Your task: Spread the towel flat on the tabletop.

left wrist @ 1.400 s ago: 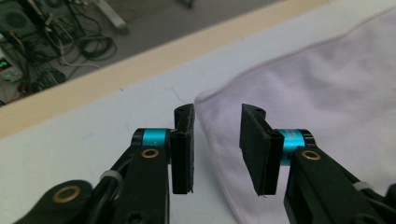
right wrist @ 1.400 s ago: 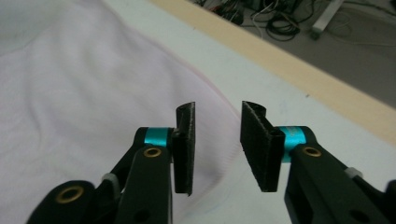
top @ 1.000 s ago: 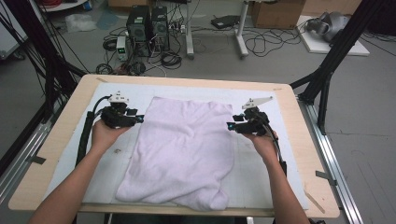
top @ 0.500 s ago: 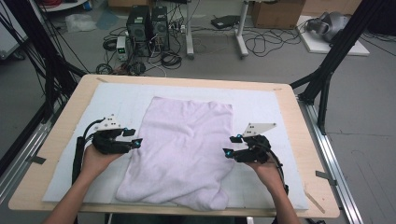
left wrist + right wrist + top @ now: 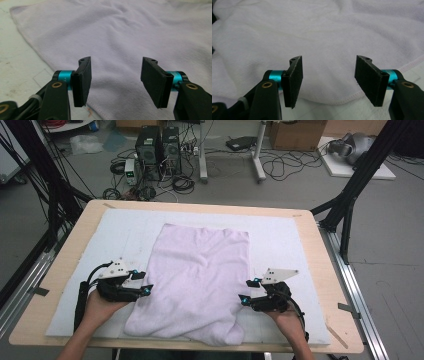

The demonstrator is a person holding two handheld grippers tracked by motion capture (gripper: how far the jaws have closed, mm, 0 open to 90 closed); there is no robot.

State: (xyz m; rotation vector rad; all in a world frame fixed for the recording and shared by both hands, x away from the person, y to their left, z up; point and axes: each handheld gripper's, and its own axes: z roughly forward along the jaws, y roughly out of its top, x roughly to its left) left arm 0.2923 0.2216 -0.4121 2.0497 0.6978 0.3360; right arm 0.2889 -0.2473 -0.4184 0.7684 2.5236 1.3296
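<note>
High view: a pale lilac towel (image 5: 197, 282) lies spread on the white mat (image 5: 280, 245) that covers the wooden worktop (image 5: 327, 270), its far edge fairly straight and its near edge rumpled and rounded close to the person's side. The left hand-held gripper (image 5: 142, 282) sits at the towel's left edge, near the lower corner, jaws pointing inward toward the cloth. The right hand-held gripper (image 5: 248, 290) sits at the towel's right edge, also low down, jaws pointing inward from the other side. Both have just been opening their jaws.

Left gripper view: the left hand-held gripper (image 5: 115, 81) has its two black pads standing apart at a middling width, with nothing pinched between them. The towel (image 5: 120, 37) lies flat beyond and beneath the gap, and its hemmed edge runs diagonally down past the left pad, with bare mat (image 5: 17, 62) beside it.

Right gripper view: the right hand-held gripper (image 5: 328, 80) likewise holds its pads apart, gripping nothing. The towel (image 5: 324, 32) spreads out ahead in soft folds; its hem curves just below the gap, with mat (image 5: 342, 111) showing nearer the camera.
</note>
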